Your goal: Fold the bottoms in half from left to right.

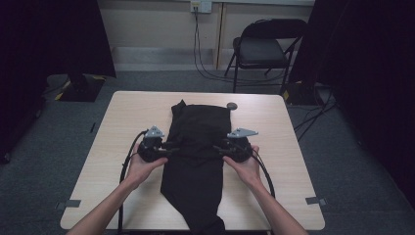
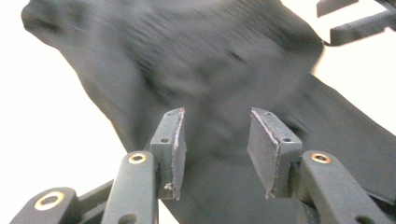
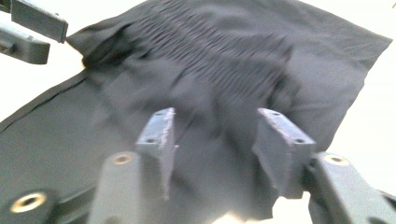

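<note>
a black garment (image 1: 195, 152) lay down the middle of the pale wooden table (image 1: 288, 161), running from the upper centre of the high view to the bottom edge, where its lower end hung over the near side of the table. its upper part looked doubled over into a thicker, roughly squared block, while the lower part tapered in a single loose layer, so the folding seemed partly done at best: the top was gathered, and the long lower length was yet to be brought up and squared. the left gripper (image 1: 169, 151) sat at the left edge of the cloth at mid-frame and the right gripper (image 1: 220, 148) at the right edge, facing each other across it. in the left gripper view the jaws stood apart with bunched, ribbed fabric lying beyond them and nothing pinched between the pads (image 2: 176, 144). in the right gripper view the jaws were likewise apart, above wrinkled cloth, pressing on nothing. a small dark round object (image 1: 232, 105) rested on the table just beyond the upper right corner of the garment.
</note>
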`<state>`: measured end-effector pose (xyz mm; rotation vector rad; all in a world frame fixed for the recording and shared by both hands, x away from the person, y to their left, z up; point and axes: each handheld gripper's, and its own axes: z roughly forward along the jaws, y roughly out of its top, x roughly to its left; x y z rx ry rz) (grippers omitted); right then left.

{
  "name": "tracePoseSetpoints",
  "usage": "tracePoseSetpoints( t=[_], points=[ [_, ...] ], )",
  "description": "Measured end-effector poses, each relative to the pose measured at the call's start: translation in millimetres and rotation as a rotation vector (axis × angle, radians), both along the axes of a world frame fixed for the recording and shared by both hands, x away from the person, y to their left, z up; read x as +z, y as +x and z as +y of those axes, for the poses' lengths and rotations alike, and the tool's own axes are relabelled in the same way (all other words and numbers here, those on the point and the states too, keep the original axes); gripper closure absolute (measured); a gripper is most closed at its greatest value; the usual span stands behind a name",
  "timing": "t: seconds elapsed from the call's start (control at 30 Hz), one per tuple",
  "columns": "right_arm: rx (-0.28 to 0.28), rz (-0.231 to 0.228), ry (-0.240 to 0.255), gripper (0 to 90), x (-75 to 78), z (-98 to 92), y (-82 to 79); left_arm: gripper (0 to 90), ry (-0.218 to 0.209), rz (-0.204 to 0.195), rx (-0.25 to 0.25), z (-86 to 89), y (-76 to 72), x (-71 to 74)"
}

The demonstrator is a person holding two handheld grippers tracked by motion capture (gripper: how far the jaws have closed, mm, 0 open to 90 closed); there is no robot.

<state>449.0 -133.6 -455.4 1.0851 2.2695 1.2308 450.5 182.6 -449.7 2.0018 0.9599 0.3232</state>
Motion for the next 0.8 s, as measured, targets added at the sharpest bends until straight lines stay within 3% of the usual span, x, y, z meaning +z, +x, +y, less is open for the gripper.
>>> tracePoseSetpoints(
  t=[0.07, 0.13, 0.2, 0.23, 0.3, 0.4, 0.43, 0.53, 0.6, 0.67, 0.8],
  points=[
    [-0.027, 0.003, -0.011, 41.0, -3.1, 1.3, 13.6, 52.8, -0.008, -0.004, 0.031, -1.1, 16.3, -3.5],
    [-0.042, 0.034, -0.001, 39.0, -8.7, 1.4, 26.0, 50.2, -0.006, 0.007, 0.033, -5.1, 26.4, -8.3],
    [-0.061, 0.038, -0.009, 37.1, -15.3, 1.8, 34.1, 46.0, 0.008, 0.029, 0.013, -10.4, 33.1, -12.8],
    [-0.059, 0.065, 0.002, 36.8, -20.4, 1.8, 38.6, 45.7, 0.022, 0.015, 0.021, -12.5, 34.6, -14.2],
    [-0.075, 0.070, -0.013, 36.4, -27.7, 3.7, 42.3, 46.1, 0.005, 0.033, 0.018, -16.9, 39.5, -20.8],
    [-0.073, 0.086, -0.018, 37.0, -34.2, 5.6, 45.4, 52.6, 0.082, 0.060, -0.001, -26.6, 41.7, -35.0],
    [-0.073, 0.095, -0.009, 44.4, -34.7, 5.8, 45.4, 57.4, 0.078, 0.062, 0.000, -27.9, 41.2, -37.9],
    [-0.064, 0.101, -0.014, 51.6, -35.8, 6.4, 45.6, 67.8, 0.035, 0.068, 0.016, -26.9, 40.3, -40.4],
    [-0.061, 0.105, -0.013, 63.0, -35.0, 5.5, 46.9, 76.6, 0.018, 0.068, 0.007, -24.2, 40.2, -38.3],
    [-0.062, 0.111, 0.017, 73.2, -33.1, 3.2, 47.3, 79.9, 0.003, 0.058, -0.003, -23.0, 38.7, -33.8],
    [-0.052, 0.089, 0.050, 77.6, -22.7, 3.3, 45.6, 82.1, -0.053, 0.015, -0.018, -22.7, 35.2, -13.9]
  ],
)
